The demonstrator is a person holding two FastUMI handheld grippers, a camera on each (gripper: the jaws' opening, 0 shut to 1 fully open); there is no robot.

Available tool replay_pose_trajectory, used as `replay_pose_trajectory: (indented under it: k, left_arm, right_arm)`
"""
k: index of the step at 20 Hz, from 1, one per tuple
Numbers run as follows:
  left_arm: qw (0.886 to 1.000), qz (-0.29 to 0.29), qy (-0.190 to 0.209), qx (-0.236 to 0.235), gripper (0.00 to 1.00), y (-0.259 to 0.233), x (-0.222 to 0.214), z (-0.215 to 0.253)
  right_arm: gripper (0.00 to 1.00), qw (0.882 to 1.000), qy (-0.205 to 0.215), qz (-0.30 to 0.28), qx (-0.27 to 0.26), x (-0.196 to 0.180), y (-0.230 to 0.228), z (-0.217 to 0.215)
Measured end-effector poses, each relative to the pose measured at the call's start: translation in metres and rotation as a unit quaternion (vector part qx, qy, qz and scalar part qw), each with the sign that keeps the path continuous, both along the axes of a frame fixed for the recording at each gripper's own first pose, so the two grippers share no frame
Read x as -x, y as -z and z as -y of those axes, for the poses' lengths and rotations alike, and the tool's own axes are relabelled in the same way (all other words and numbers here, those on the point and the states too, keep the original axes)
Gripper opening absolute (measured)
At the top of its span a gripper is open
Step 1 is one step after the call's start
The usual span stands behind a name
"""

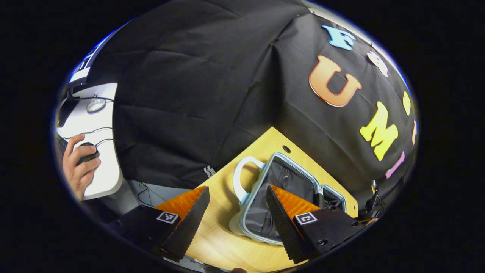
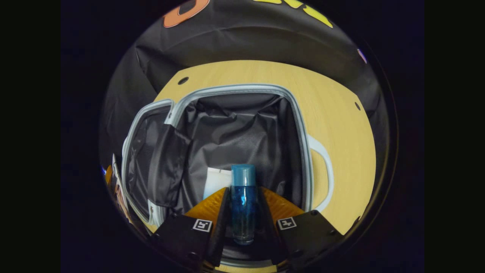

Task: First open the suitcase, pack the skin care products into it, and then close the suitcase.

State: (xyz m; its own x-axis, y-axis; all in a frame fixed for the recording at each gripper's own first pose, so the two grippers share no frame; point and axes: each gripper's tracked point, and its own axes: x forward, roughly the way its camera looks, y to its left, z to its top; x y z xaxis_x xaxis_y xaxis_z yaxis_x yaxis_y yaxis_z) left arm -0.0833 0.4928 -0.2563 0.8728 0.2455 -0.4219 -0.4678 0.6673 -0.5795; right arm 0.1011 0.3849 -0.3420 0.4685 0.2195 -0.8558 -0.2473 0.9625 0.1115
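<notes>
Holding blue bottle [image 2: 243,203] in right hand-held gripper [image 2: 243,206] over open suitcase [image 2: 242,91] on bench [image 2: 341,125]; likely rigid, slippery, best pinched mid-body. Left hand-held gripper [image 1: 237,212] spread wide, empty, near suitcase's handle.

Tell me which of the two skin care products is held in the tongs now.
The blue bottle, gripped between the fingers of the right tongs above the open suitcase. The white product already lies inside on the dark lining, untouched.
</notes>
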Motion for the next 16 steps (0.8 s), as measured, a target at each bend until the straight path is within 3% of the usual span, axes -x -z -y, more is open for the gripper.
replay_pose_trajectory:
  k: [3,4,5,8,11,13,14,15,16]
  left_arm:
    - [0.999,0.016,0.013,0.042,0.96,0.008,-0.027,-0.003]
    - [0.998,0.022,0.018,0.057,0.96,0.013,-0.037,-0.003]
    - [0.997,0.022,0.022,0.075,1.00,0.022,-0.048,-0.005]
    - [0.992,0.013,0.012,0.121,0.90,0.052,-0.061,-0.012]
    - [0.980,0.042,0.026,0.195,0.82,0.057,-0.073,0.001]
    - [0.977,0.044,0.032,0.208,0.76,0.064,-0.083,0.007]
    - [0.975,0.047,0.044,0.213,0.85,0.066,-0.087,0.012]
    - [0.973,0.051,0.054,0.219,0.69,0.066,-0.092,0.016]
    - [0.971,0.060,0.056,0.224,0.66,0.065,-0.098,0.014]
  right_arm:
    - [0.48,0.997,-0.032,0.056,-0.033,0.005,-0.054,-0.011]
    - [0.57,0.995,-0.048,0.077,-0.035,0.010,-0.071,-0.010]
    - [0.59,0.992,-0.065,0.098,-0.039,0.015,-0.090,-0.010]
    - [0.61,0.977,-0.116,0.164,-0.076,0.038,-0.159,-0.010]
    - [0.70,0.957,-0.141,0.236,-0.092,0.062,-0.225,0.009]
    - [0.72,0.950,-0.146,0.264,-0.083,0.074,-0.244,0.025]
    - [0.74,0.949,-0.139,0.273,-0.077,0.080,-0.253,0.035]
    - [0.73,0.948,-0.129,0.279,-0.079,0.084,-0.259,0.042]
    - [0.73,0.949,-0.117,0.282,-0.082,0.087,-0.262,0.047]
